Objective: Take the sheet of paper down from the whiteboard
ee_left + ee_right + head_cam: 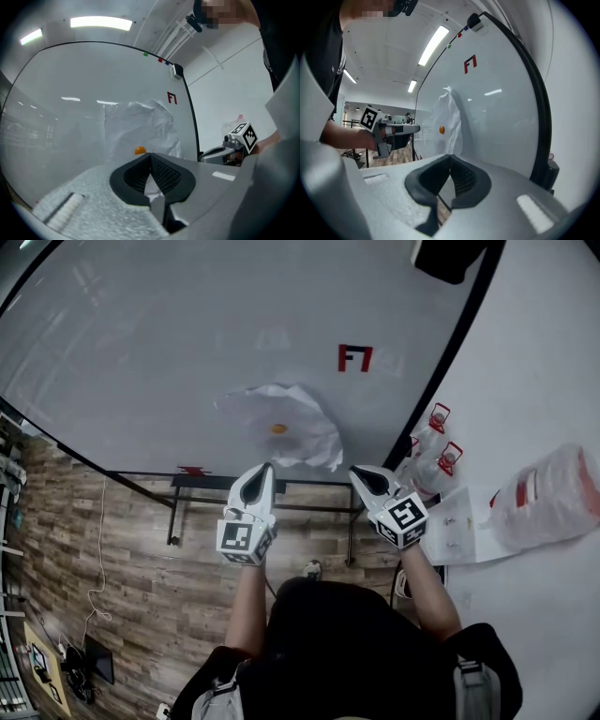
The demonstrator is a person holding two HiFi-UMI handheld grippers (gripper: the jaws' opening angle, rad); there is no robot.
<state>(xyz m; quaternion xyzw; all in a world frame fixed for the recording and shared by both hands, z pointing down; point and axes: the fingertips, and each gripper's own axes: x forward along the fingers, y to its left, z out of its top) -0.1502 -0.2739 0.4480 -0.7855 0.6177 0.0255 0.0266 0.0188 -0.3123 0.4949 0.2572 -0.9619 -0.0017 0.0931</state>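
A crumpled white sheet of paper [291, 423] hangs on the whiteboard [141, 343], pinned by a small orange magnet [278, 428]. My left gripper [265, 469] is shut and empty, its tips just short of the sheet's lower edge. My right gripper [357, 473] is also shut and empty, to the right of the sheet's lower corner. In the left gripper view the closed jaws [150, 155] point at the paper [140, 124] and magnet [139, 150]. In the right gripper view the jaws [450, 157] point along the board, with the paper [449, 119] and magnet [441, 130] ahead.
A red mark [354, 358] is on the board above the sheet. The board's black frame [450, 362] runs down the right side. Two clear bottles with red caps [436, 442] and a plastic bag [553, 495] sit on a white surface [562, 596] at right. Wood floor [122, 559] lies below.
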